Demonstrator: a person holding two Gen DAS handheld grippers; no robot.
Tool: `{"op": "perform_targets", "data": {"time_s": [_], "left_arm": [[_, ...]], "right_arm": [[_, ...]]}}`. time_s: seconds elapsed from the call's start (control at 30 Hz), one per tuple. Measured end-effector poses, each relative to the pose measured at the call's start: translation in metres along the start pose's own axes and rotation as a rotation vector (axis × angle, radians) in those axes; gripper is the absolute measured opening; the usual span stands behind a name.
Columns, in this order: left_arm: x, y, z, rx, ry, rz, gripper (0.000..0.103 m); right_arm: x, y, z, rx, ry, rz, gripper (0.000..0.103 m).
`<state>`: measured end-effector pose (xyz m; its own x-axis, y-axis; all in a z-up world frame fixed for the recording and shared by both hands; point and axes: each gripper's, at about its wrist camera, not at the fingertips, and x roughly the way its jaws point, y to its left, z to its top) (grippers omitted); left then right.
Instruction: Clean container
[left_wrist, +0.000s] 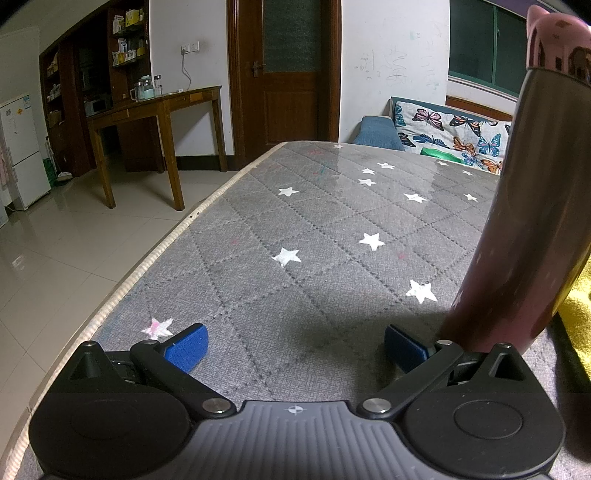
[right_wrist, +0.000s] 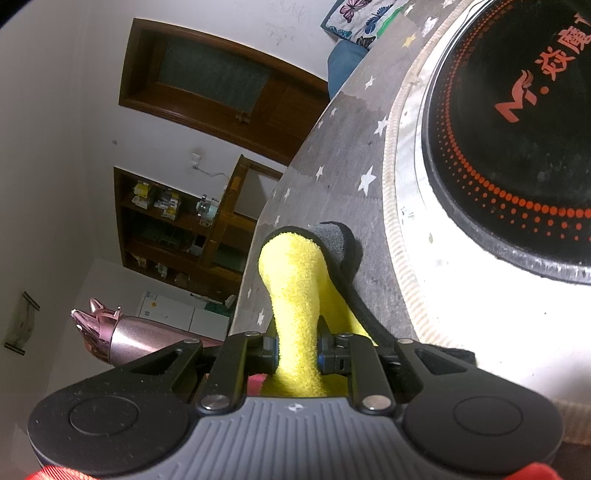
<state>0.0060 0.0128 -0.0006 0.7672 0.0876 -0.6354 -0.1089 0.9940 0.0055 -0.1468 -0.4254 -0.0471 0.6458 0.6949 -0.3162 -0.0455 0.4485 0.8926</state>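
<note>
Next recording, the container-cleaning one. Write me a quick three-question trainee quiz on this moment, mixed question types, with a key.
1. True or false: the left gripper is shut on the pink bottle.
2. Multiple choice: what does the right gripper hold? A) a sponge B) a yellow cloth C) a brush
3. Short answer: what pattern marks the grey table cover?

Key:
1. False. Its jaws stand wide apart with nothing between them; the bottle stands upright just off its right finger.
2. B. The fingers pinch the cloth.
3. White stars on quilted grey.
</note>
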Motion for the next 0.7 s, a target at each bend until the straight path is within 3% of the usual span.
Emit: {"op": "perform_targets", "data": {"time_s": [0.7], "left_arm": [[0.0001,-0.0002,-0.0002,0.001,0.0,0.001,0.103]], "right_arm": [[-0.0009,-0.0047,-0.0012,0.003,0.003,0.011,0.017]]}}
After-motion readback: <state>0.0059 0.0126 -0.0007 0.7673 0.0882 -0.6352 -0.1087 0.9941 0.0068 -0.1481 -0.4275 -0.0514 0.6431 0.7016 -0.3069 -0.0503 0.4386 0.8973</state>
